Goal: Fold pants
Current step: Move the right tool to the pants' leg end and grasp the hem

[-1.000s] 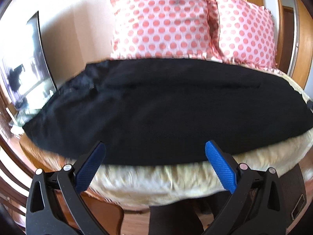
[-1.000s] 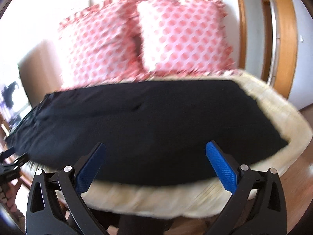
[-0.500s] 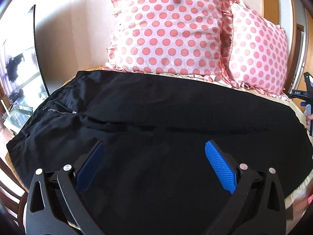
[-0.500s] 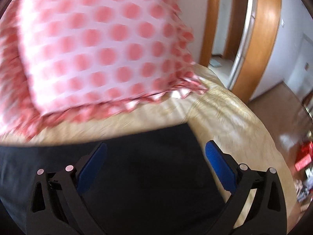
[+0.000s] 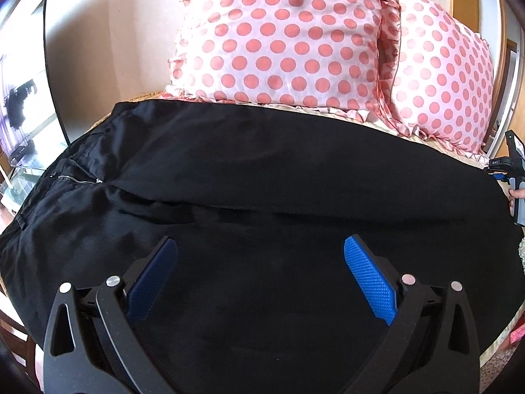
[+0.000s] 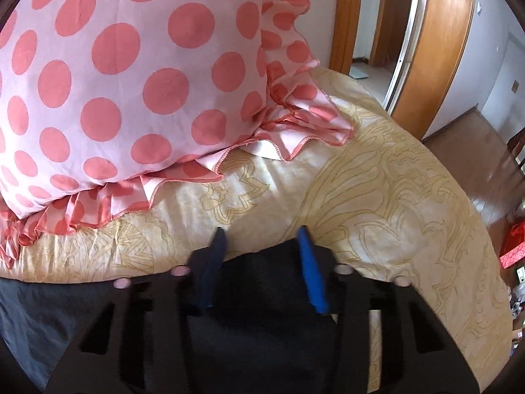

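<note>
Black pants [image 5: 262,197] lie spread flat across the bed, waistband and zipper [image 5: 78,179] at the left, legs running right. My left gripper [image 5: 259,256] is open and empty, hovering over the near leg. My right gripper [image 6: 262,239] sits at the far corner of the leg hem [image 6: 262,282], its jaws half closed around the raised cloth. It also shows at the right edge of the left wrist view [image 5: 507,172].
Two pink polka-dot pillows [image 5: 282,36] [image 6: 115,75] lean on the wall right behind the pants. The bed has a cream patterned cover [image 6: 393,197]. A TV screen [image 5: 23,98] stands at the left, a wooden door frame [image 6: 439,42] at the right.
My left gripper moved in over the pants and stayed open. My right gripper swung to the far right hem corner and its jaws narrowed around the cloth.
</note>
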`<state>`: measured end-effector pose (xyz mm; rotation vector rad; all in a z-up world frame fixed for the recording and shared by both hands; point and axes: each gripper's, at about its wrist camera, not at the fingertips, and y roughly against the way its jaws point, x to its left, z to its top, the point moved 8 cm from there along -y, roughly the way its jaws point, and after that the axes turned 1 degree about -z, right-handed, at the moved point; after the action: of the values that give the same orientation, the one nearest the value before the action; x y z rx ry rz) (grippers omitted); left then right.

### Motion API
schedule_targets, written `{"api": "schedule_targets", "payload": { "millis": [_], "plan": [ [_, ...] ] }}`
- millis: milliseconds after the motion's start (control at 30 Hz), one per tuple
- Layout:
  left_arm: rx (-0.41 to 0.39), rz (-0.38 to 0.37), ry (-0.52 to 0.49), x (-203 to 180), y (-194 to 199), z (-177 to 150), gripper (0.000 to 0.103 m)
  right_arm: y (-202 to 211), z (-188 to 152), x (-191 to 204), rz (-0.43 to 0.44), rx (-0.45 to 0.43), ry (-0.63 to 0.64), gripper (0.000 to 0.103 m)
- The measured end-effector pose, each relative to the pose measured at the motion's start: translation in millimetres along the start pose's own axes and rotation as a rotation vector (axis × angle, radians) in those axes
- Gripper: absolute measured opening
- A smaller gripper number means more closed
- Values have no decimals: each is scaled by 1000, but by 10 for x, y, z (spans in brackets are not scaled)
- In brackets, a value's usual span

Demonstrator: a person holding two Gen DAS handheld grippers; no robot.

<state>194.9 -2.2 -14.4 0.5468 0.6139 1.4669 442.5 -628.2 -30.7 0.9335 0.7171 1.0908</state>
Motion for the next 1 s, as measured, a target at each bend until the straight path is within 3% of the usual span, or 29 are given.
{"api": "schedule_targets", "payload": {
  "millis": [67, 100, 200, 400, 500, 567, 733, 867, 933, 967, 1000],
  "plan": [
    [3, -4, -4, -21, 4, -17, 101, 59, -58, 12, 16, -6, 6, 18],
    [4, -5, -5, -27, 9, -18, 101, 85, -82, 21, 30, -11, 11, 8],
    [1, -14, -4, -36, 58, -33, 101, 264, -121, 3, 65, -49, 7, 8],
    [-32, -24, -5, -27, 234, -41, 101, 1091, -228, 7, 154, -233, 31, 7],
    [-51, -42, 0, -26, 344, -66, 101, 1506, -459, 38, 202, -316, 75, 7],
    [-59, -53, 3, -29, 401, -87, 101, 1780, -787, 27, 228, -348, 106, 7],
    [-83, -72, -4, -29, 542, -133, 101, 1900, -1530, -45, 234, -298, 110, 7],
    [-98, -85, -6, -34, 617, -152, 101, 1780, -2045, -153, 247, -182, 47, 8],
    [-99, -95, -5, -46, 639, -175, 101, 1752, -2180, -185, 241, -140, 17, 24],
    [-100, -95, -8, -50, 646, -187, 101, 1770, -2242, -213, 247, -127, -17, 44],
    [-102, -91, -11, -55, 653, -200, 101, 1800, -2292, -232, 270, -118, -49, 58]
  ]
}}
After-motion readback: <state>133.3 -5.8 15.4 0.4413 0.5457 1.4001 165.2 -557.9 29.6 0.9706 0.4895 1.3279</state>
